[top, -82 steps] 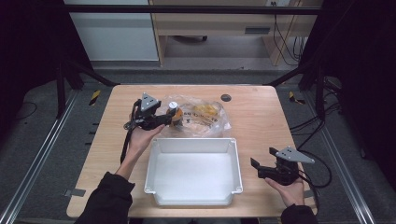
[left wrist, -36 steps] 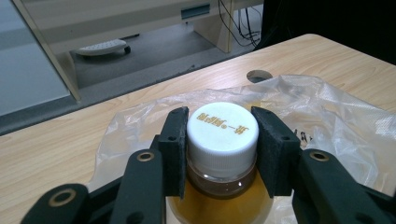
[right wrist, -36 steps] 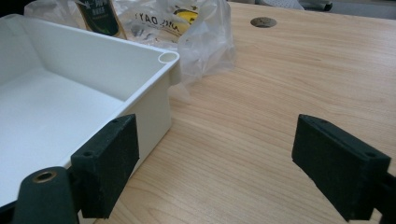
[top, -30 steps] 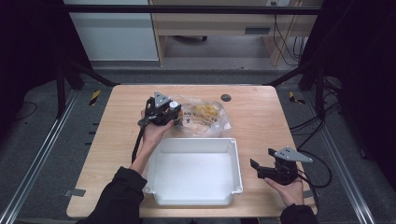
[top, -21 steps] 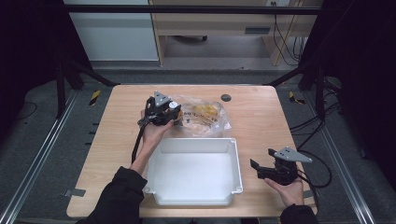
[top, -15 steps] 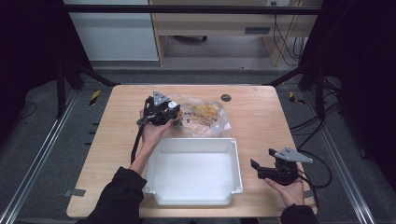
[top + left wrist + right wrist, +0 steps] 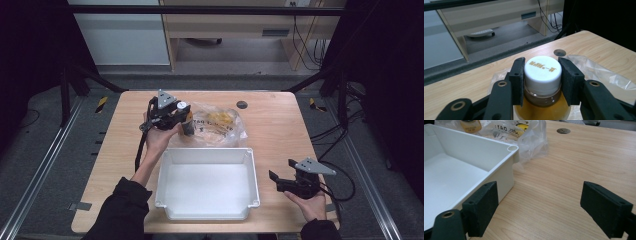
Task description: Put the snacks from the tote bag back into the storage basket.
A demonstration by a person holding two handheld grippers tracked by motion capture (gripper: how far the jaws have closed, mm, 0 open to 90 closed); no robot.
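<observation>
A jar (image 7: pixel 541 100) of amber contents with a white screw cap stands at the left edge of a clear plastic bag (image 7: pixel 220 126). My left gripper (image 7: pixel 542 72) is shut on the cap, one pad (image 7: pixel 518 80) on each side. In the high view the left gripper (image 7: pixel 181 109) holds the jar (image 7: pixel 187 126) just behind the white tub's (image 7: pixel 205 151) far left corner. My right gripper (image 7: pixel 278 181) rests open near the table's front right, to the right of the tub. In the right gripper view its jaws (image 7: pixel 549 207) stand wide apart over bare wood beside the tub's corner (image 7: pixel 512 148).
The crumpled bag (image 7: pixel 524 132) holds yellow printed items and lies behind the tub. A round dark grommet (image 7: pixel 242 104) sits in the tabletop at the back. Cables trail off the right side; a cabinet and desk stand beyond the table.
My left gripper has moved right onto the jar and risen a little with it in its grip. The right gripper has stayed where it was.
</observation>
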